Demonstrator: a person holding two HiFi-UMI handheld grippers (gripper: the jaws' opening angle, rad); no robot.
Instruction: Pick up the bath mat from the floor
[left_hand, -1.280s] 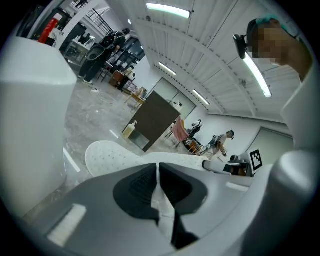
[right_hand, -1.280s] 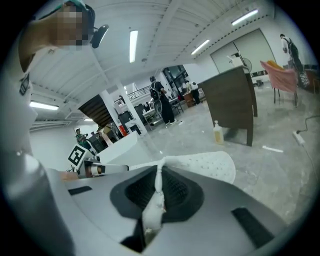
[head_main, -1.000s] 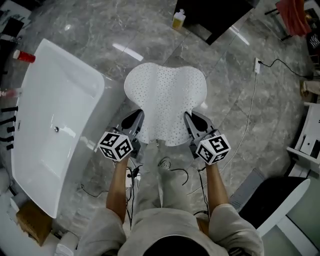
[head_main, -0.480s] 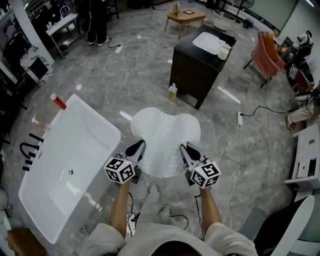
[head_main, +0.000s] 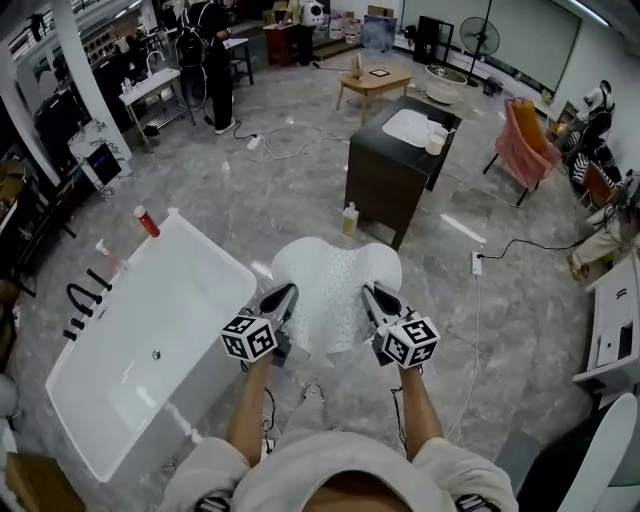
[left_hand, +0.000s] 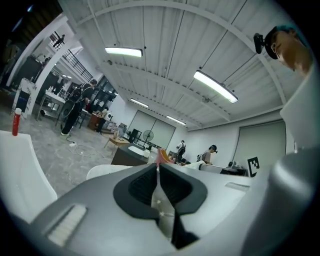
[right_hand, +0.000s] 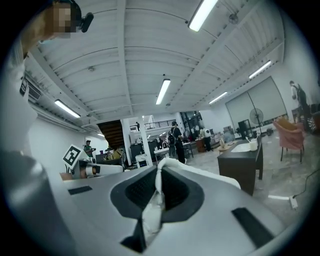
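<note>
Mat first: the white perforated bath mat (head_main: 335, 285) sits in the middle of the head view, pinched along its near edge and spread out ahead of the person. The left gripper (head_main: 284, 296) has the near-left corner and the right gripper (head_main: 373, 298) the near-right. Look along the left gripper (left_hand: 157, 186) and its fingers are pressed nearly flat together with a thin fold of dotted mat squeezed between them. It is the same on the right gripper (right_hand: 157, 192), fingers clamped narrow on a crumpled white strip of that edge.

Why two corners? My read is that a floppy sheet like this sags and folds if taken at one point, so holding it well apart along one edge lets it hang open and come off the grey marble floor (head_main: 260, 190) evenly. The far lobes droop away from the grippers, and I cannot tell whether they touch the floor.

The white freestanding bathtub (head_main: 190, 290) lies at the lower left of the frame, just beside the mat.

No brand or print can be read anywhere. The only markings are the black-and-white square patterns on each gripper's cube.
</note>
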